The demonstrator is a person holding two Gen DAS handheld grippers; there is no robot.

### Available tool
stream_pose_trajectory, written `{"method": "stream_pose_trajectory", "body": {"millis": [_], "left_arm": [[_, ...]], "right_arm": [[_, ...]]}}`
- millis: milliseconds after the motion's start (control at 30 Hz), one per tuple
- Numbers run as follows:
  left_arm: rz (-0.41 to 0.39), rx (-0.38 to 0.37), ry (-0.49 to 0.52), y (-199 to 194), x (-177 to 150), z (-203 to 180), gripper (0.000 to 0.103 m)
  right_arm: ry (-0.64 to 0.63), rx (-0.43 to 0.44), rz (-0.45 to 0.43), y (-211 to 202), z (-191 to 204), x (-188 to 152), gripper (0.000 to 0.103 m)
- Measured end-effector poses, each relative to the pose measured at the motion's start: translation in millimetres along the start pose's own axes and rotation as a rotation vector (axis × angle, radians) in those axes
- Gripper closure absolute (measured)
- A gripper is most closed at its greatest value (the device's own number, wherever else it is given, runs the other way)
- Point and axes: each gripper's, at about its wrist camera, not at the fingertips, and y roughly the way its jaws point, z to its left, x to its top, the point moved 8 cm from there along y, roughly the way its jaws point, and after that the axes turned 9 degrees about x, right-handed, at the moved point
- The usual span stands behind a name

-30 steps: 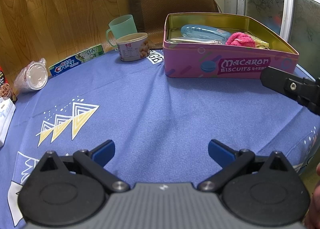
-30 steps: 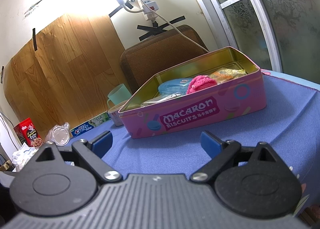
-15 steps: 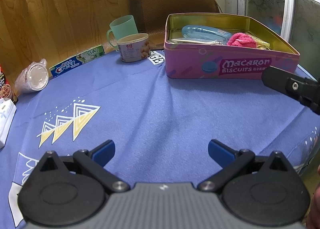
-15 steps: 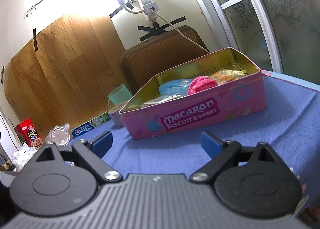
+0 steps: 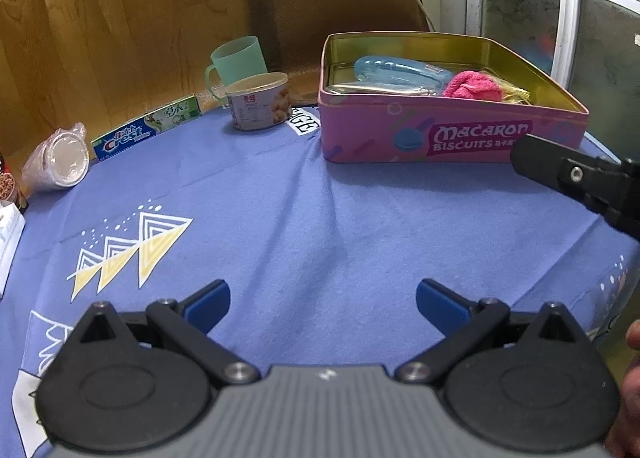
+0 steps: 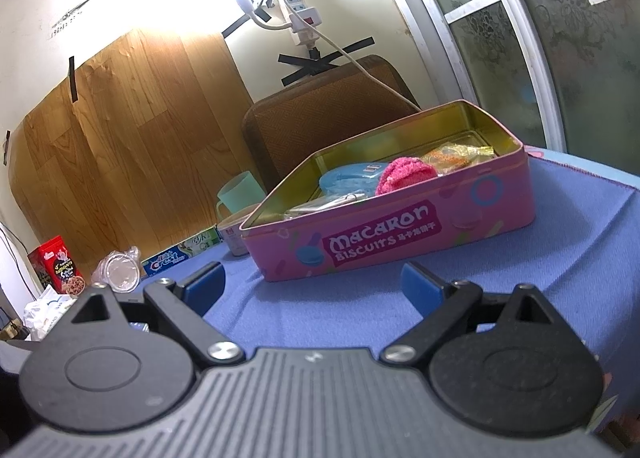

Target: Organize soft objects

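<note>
My left fingers (image 5: 323, 300) are spread wide with nothing between them, hovering low over the blue cloth (image 5: 320, 225) that covers the worktop. My right fingers (image 6: 313, 285) are spread the same way, also empty, over the same cloth and nearer the tin. In the left view, part of my right tool (image 5: 576, 177) juts in from the right edge, just in front of the tin's front corner.

Past both sets of fingers stands the pink tin (image 6: 400, 234), lidless, marked "Macaron Biscuits". Inside it lies the pink soft thing (image 6: 404, 173), a fuzzy bundle toward the right half, beside a blue plastic case (image 6: 344, 177). A yellow-orange wrapper (image 6: 456, 155) sits beyond the bundle, and a clear packet (image 6: 320, 205) lies along the near wall. All of these are well inside the tin's rim.

To the left of the tin, a small can (image 5: 258, 106) stands upright on the cloth, with a green mug (image 5: 236, 63) just behind it. Further left a toothpaste box (image 5: 148, 127) lies along the cloth's far edge, and a stack of clear cups (image 5: 56, 163) lies on its side near it. A red box (image 6: 58, 266) stands at the far left.

Behind the worktop is a brown chair back (image 5: 340, 13), then a wood panel (image 5: 120, 25) on the wall.
</note>
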Motion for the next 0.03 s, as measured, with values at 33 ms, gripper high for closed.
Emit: {"method": "stream_pose_trajectory", "body": {"millis": [33], "left_arm": [[0.003, -0.006, -0.001, 0.4, -0.1, -0.6, 0.000]], "right_arm": [[-0.003, 0.000, -0.001, 0.1, 0.4, 0.0, 0.006]]}}
